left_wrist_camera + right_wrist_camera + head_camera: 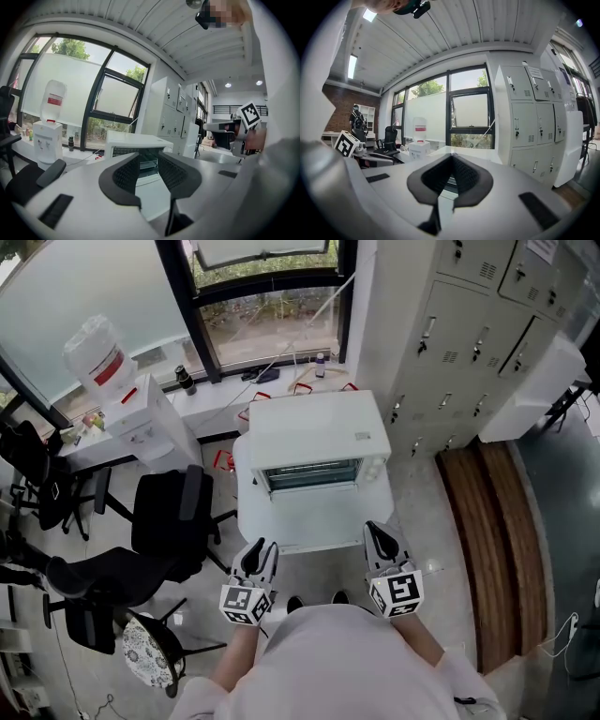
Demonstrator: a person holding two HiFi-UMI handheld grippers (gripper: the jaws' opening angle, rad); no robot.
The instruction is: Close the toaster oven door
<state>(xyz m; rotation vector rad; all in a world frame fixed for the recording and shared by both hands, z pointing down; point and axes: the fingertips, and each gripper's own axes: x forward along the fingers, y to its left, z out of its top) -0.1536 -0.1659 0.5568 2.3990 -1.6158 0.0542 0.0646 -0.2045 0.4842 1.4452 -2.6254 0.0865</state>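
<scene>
Both grippers hover side by side, just short of the door (314, 521). The left gripper (259, 545) has its jaws spread, nothing between them but a sight of the oven (317, 432) beyond. The right gripper (375, 527) has its jaw tips pressed together, empty. The door hangs open, folded down flat toward the person. The oven sits on a white table (244, 479), with a chair (169, 512) to its left, lockers (469, 334) to its right and a window (272, 324) behind

Toaster oven (317, 432) on surface (242, 493), door (314, 517) dropped toward person. Left tool (255, 563) and right tool (382, 545) just before it. Chair (173, 512) left, lockers (469, 324) right.
</scene>
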